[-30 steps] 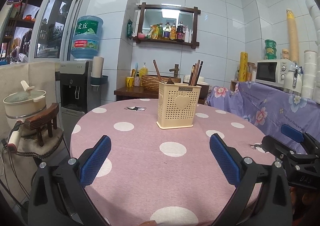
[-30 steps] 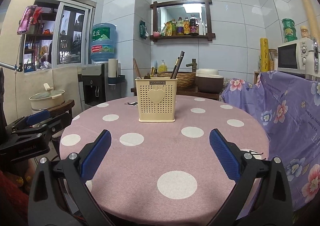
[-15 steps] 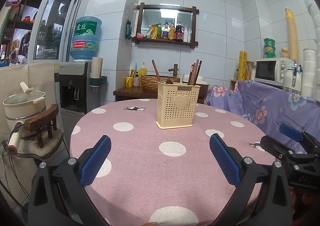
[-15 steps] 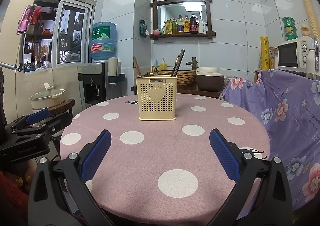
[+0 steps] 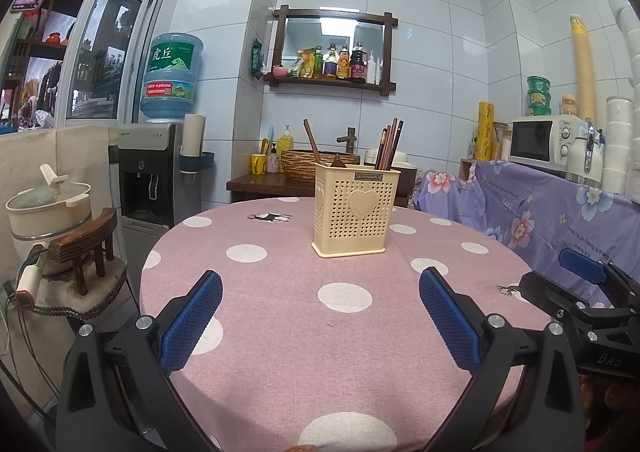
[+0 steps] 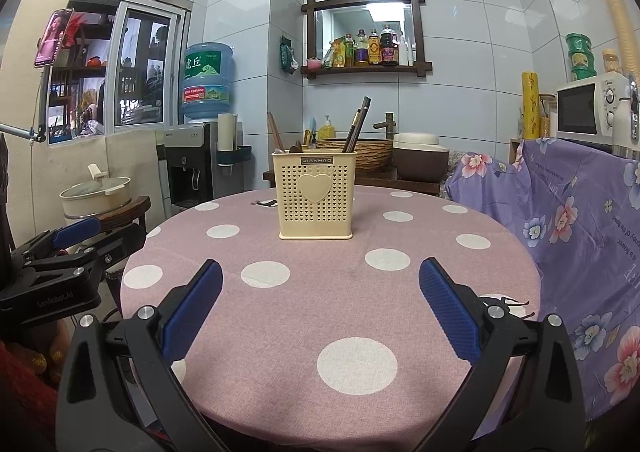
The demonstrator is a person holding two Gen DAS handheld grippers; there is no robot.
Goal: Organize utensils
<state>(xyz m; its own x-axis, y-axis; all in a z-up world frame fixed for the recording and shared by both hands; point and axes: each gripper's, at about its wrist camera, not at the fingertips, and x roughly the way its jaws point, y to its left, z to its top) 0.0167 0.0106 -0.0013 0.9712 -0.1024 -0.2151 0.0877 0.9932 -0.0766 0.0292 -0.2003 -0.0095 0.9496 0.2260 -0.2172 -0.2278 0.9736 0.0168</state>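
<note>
A cream perforated utensil holder (image 5: pixel 355 212) with a heart on its front stands upright on the round pink polka-dot table (image 5: pixel 280 324). Dark chopsticks (image 5: pixel 389 148) and a wooden utensil (image 5: pixel 311 146) stick out of its top. It also shows in the right wrist view (image 6: pixel 315 199). My left gripper (image 5: pixel 320 316) is open and empty, near the table's front edge, well short of the holder. My right gripper (image 6: pixel 320 312) is open and empty, also at the near edge. Each gripper shows at the side of the other's view.
A purple floral cloth (image 5: pixel 540 212) covers a counter on the right, with a microwave (image 5: pixel 544 140) on it. A water dispenser (image 5: pixel 152 172) and a pot (image 5: pixel 44 208) on a small stool stand at the left. A wooden side table (image 5: pixel 272 184) is behind the round table.
Both views have drifted slightly; the holder sits a little higher in each view. Both grippers stay open and empty.
</note>
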